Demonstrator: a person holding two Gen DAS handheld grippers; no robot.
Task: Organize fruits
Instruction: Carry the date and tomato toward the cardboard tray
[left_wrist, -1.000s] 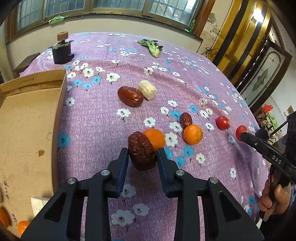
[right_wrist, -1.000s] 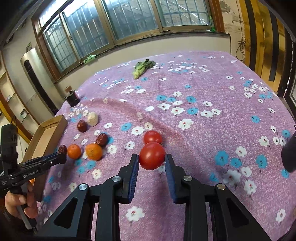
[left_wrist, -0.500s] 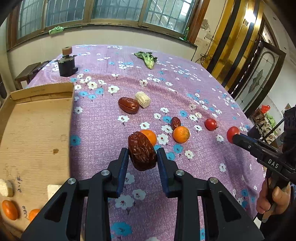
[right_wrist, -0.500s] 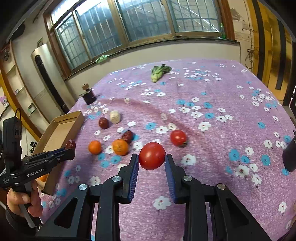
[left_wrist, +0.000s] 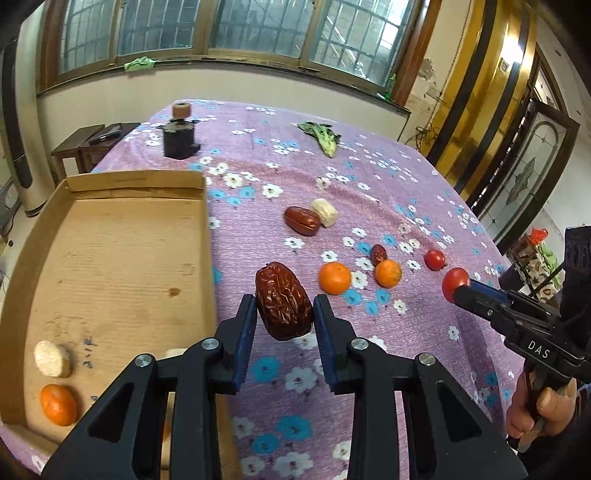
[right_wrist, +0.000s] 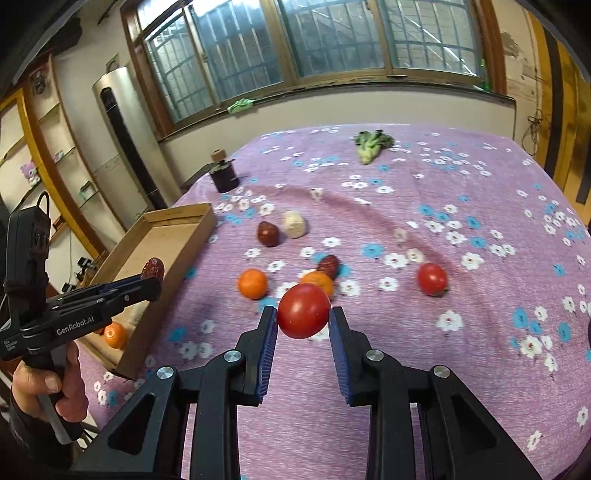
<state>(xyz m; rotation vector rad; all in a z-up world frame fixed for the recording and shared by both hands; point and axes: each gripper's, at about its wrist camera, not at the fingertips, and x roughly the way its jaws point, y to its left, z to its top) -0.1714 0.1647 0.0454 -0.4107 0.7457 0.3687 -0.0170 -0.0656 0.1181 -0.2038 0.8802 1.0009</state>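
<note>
Left wrist view, left gripper (left_wrist: 284, 312) jaws clamped on wrinkled date (left_wrist: 282, 301), right gripper (right_wrist: 303, 321) jaws clamped on tomato (right_wrist: 303, 311)

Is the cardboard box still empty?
No, the cardboard box already holds an orange and a pale round piece.

3 dates (left_wrist: 283, 301), 2 tomatoes (right_wrist: 303, 311), 3 oranges (left_wrist: 334, 278), 1 box (left_wrist: 110, 258)

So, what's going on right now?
Left gripper clamps wrinkled brown date. Right gripper clamps round red tomato. Shallow cardboard box unobstructed.
</note>
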